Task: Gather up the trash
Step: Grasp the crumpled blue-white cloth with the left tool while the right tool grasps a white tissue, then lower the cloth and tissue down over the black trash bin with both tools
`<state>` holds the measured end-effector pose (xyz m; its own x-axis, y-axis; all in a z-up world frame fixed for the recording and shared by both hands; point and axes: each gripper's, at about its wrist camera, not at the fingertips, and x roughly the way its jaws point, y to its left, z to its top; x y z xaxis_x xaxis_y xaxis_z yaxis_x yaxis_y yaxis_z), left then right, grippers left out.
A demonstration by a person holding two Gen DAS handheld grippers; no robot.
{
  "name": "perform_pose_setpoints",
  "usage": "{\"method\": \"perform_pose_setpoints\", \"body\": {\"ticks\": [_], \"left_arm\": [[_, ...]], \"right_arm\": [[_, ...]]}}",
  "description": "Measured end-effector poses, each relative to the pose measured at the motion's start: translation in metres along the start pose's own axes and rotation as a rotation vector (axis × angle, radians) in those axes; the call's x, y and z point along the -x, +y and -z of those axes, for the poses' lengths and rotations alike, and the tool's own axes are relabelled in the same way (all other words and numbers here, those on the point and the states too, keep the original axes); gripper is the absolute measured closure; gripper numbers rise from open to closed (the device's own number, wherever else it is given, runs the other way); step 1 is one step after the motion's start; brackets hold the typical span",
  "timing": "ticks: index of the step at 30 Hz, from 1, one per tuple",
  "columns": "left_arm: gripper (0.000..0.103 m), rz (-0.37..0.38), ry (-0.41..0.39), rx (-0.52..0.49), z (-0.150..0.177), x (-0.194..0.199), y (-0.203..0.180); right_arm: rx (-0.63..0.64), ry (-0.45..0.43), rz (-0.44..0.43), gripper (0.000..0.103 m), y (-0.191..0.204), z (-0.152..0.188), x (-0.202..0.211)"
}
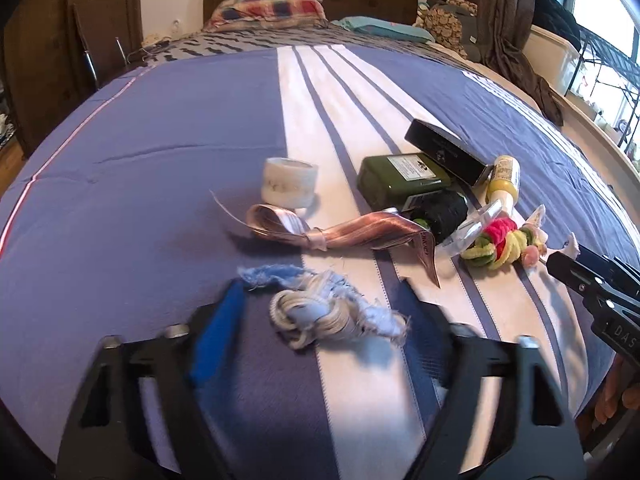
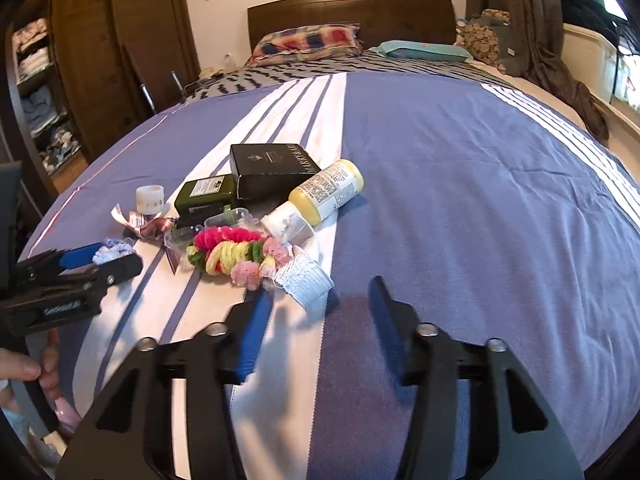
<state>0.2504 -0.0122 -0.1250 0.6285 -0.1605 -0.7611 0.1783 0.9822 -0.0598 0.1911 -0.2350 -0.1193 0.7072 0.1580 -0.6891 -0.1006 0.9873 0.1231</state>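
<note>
Trash lies in a pile on the bed. A frayed blue-and-white fabric scrap [image 1: 324,314] lies between the fingers of my open left gripper [image 1: 320,300], which also shows in the right wrist view [image 2: 108,260]. My right gripper [image 2: 320,292] is open, with a white ribbed fabric piece [image 2: 306,280] just ahead of its fingertips; it shows at the right edge of the left wrist view [image 1: 560,264]. Behind lie colourful hair ties [image 2: 236,254], a pink ribbon [image 1: 320,234], a yellow bottle [image 2: 326,192], a green bottle [image 1: 404,180], a black box [image 2: 272,170] and a white tape roll [image 1: 289,183].
The blue bedspread with white stripes [image 2: 460,200] stretches back to pillows [image 2: 308,42] and a wooden headboard [image 2: 352,12]. A wardrobe with shelves [image 2: 44,92] stands on the left. Curtains and a window [image 1: 600,40] are on the right.
</note>
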Motion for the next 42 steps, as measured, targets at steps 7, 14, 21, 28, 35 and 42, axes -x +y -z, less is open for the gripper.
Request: {"method": "perform_pose_setpoints", "body": {"ticks": [7, 14, 21, 28, 35, 42], "left_arm": [[0.061, -0.003, -0.004, -0.019, 0.005, 0.006, -0.001], [0.066, 0.013, -0.035, -0.036, 0.035, 0.039, -0.005], [0.066, 0.039, -0.094, -0.063, 0.069, 0.093, -0.023], [0.066, 0.061, -0.148, -0.102, 0.103, 0.146, -0.041], [0.066, 0.088, -0.131, -0.119, 0.138, 0.166, -0.055], [0.066, 0.121, -0.047, -0.125, 0.184, 0.157, -0.063]], "right_arm": [[0.019, -0.008, 0.006, 0.088, 0.001, 0.001, 0.004], [-0.023, -0.024, 0.051, 0.090, -0.003, 0.011, 0.038], [-0.004, -0.067, 0.004, 0.090, 0.010, 0.034, 0.087], [0.053, -0.094, -0.054, 0.090, 0.034, 0.061, 0.131], [0.059, -0.067, -0.101, 0.090, 0.046, 0.100, 0.158], [0.048, 0.022, -0.129, 0.090, 0.049, 0.140, 0.151]]}}
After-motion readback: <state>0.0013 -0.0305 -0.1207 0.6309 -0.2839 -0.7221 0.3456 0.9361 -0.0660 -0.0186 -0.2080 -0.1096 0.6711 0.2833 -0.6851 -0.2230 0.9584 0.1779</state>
